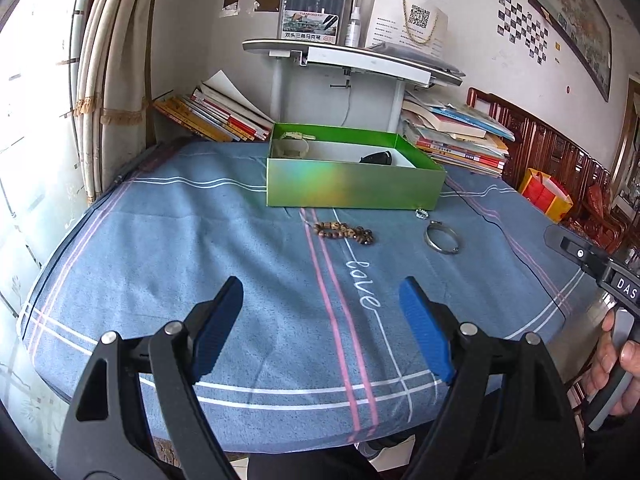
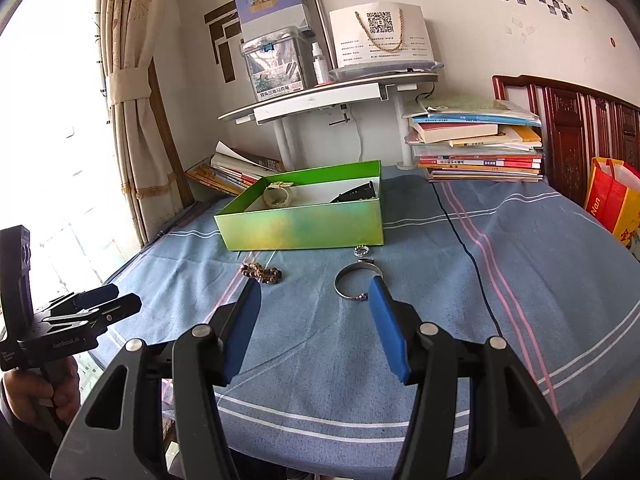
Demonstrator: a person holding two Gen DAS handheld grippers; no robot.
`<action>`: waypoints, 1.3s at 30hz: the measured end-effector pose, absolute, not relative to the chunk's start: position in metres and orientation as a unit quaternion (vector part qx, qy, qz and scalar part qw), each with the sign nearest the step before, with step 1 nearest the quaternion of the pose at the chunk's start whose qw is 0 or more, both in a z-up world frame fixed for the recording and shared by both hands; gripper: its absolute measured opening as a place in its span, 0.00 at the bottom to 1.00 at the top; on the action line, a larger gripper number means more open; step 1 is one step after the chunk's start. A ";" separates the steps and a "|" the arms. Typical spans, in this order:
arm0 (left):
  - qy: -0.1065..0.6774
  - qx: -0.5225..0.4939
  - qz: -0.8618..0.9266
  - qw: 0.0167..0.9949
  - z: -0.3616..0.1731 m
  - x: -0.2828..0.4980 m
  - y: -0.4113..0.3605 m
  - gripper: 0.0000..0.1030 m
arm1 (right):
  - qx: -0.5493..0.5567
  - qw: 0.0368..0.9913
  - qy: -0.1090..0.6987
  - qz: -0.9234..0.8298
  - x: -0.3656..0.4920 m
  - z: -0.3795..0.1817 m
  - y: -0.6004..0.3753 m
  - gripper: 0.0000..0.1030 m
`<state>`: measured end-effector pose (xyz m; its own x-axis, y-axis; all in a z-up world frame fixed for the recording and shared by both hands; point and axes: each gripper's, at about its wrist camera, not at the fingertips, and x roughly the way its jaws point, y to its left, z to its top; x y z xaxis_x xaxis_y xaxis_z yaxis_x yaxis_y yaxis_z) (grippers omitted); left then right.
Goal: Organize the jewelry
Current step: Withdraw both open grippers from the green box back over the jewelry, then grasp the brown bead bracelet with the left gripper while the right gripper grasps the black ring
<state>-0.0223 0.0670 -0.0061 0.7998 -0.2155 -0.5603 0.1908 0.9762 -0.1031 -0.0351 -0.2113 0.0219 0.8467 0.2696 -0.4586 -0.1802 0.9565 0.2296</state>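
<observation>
Through my left tongs (image 1: 322, 320), jaws standing wide with nothing between them, I see the bead bracelet (image 1: 346, 233) lying ahead on the blue cloth (image 1: 200, 248), a silver bangle (image 1: 442, 237) off to its right and a small ring (image 1: 422, 213) just beyond that, close to the front wall of the green box (image 1: 352, 186). The box is open and already holds a pale bracelet (image 1: 290, 148) and a dark piece, so I judge the sorting is partly done and I am approaching the next pick. Through my right tongs (image 2: 314, 304), jaws parted and empty, the bangle sits just past my right-hand pad, the beads further left. Next I would need to reach forward, straddle the bangle's thin rim and pinch squarely. Book stacks (image 2: 476, 148) and a black cable (image 2: 464, 240) lie further right; nothing blocks the way.
</observation>
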 end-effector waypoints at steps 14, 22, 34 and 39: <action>0.310 -0.017 -0.107 0.945 -0.012 -0.012 0.063 0.78 | 0.095 0.955 0.260 0.110 -0.028 0.016 -0.218 0.54; 0.321 -0.019 -0.105 0.941 -0.019 0.005 0.062 0.78 | 0.089 0.950 0.284 0.098 -0.002 0.008 -0.221 0.54; 0.343 -0.007 -0.107 0.933 -0.028 0.060 0.046 0.78 | 0.071 0.931 0.350 0.073 0.085 -0.019 -0.220 0.54; 0.354 -0.003 -0.114 0.928 -0.033 0.093 0.034 0.78 | 0.073 0.922 0.374 0.071 0.117 -0.031 -0.218 0.54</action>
<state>0.0926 0.0342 -0.0326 0.7236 -0.2137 -0.6563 0.2101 0.9739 -0.0855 0.1174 -0.2177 -0.0310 0.7101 0.1851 -0.6793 -0.0759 0.9793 0.1876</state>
